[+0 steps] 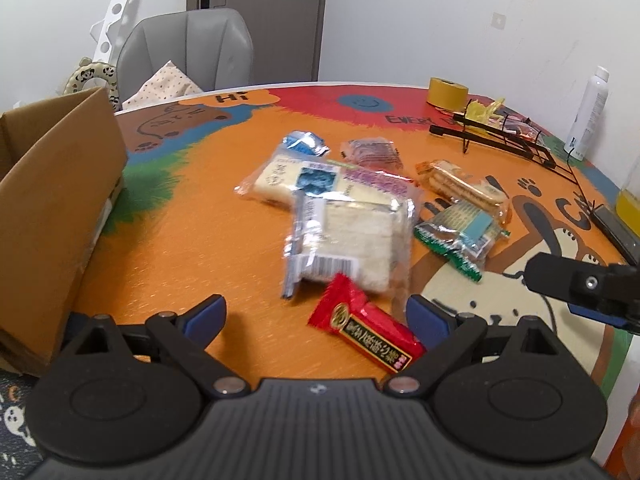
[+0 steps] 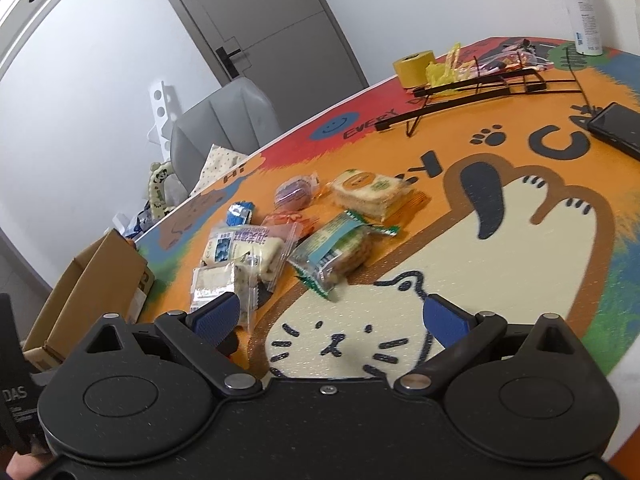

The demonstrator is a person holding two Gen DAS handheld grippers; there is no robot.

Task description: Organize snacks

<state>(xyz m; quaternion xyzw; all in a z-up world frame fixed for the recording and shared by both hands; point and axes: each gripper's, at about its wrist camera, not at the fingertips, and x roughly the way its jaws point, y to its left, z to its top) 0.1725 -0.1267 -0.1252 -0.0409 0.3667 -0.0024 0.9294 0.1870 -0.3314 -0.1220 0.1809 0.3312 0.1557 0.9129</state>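
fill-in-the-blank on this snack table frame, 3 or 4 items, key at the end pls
1. The left gripper hangs with its jaws ____ over the red candy bar.
2. The cardboard box sits at the table's ____ edge in the left wrist view.
3. The roll of tape is ____ in colour.
4. The right gripper holds ____.

Missing words: open; left; yellow; nothing

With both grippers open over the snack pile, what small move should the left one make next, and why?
Probably ease the left gripper forward and shut on the red packet: it lies between the open fingers, nearest of the loose snacks, and the cardboard box stands open at its left.
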